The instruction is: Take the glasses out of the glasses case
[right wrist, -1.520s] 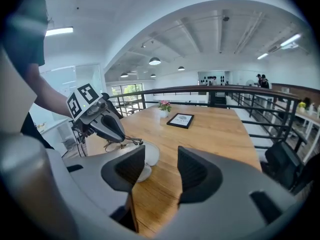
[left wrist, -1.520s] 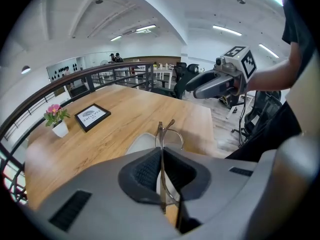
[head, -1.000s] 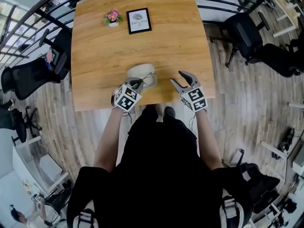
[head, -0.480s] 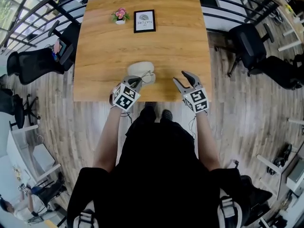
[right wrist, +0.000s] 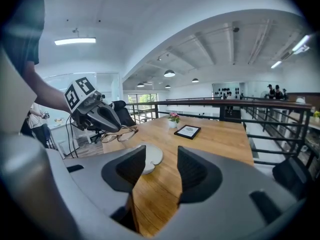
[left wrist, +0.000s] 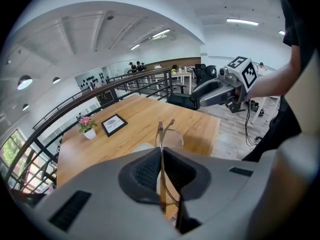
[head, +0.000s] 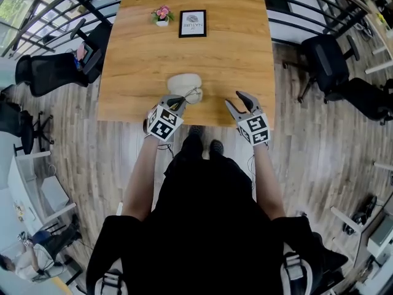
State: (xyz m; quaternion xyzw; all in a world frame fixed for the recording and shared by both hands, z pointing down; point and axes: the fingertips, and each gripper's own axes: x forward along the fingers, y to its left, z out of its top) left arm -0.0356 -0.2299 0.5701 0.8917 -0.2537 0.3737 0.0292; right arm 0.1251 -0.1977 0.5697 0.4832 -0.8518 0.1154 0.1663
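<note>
A cream glasses case (head: 183, 83) lies on the wooden table (head: 233, 54) near its front edge. Thin-framed glasses (head: 192, 96) hang in the air just in front of the case, clear of it. My left gripper (head: 177, 103) is shut on one temple arm of the glasses (left wrist: 169, 133), which stick out beyond its tips (left wrist: 161, 156). In the right gripper view the left gripper (right wrist: 111, 124) holds the glasses (right wrist: 120, 133) above and to the left of the case (right wrist: 150, 157). My right gripper (head: 241, 103) stands open and empty to the right, its jaws (right wrist: 161, 160) wide apart over the table.
A small pot of pink flowers (head: 162, 15) and a black picture frame (head: 193, 23) stand at the table's far side. Black office chairs (head: 325, 57) and a railing (head: 73, 14) surround the table. The person's legs and shoes (head: 202, 146) are at the near edge.
My left gripper has lifted the glasses a little up and away from the case. The right gripper has drifted slightly and stays open.
</note>
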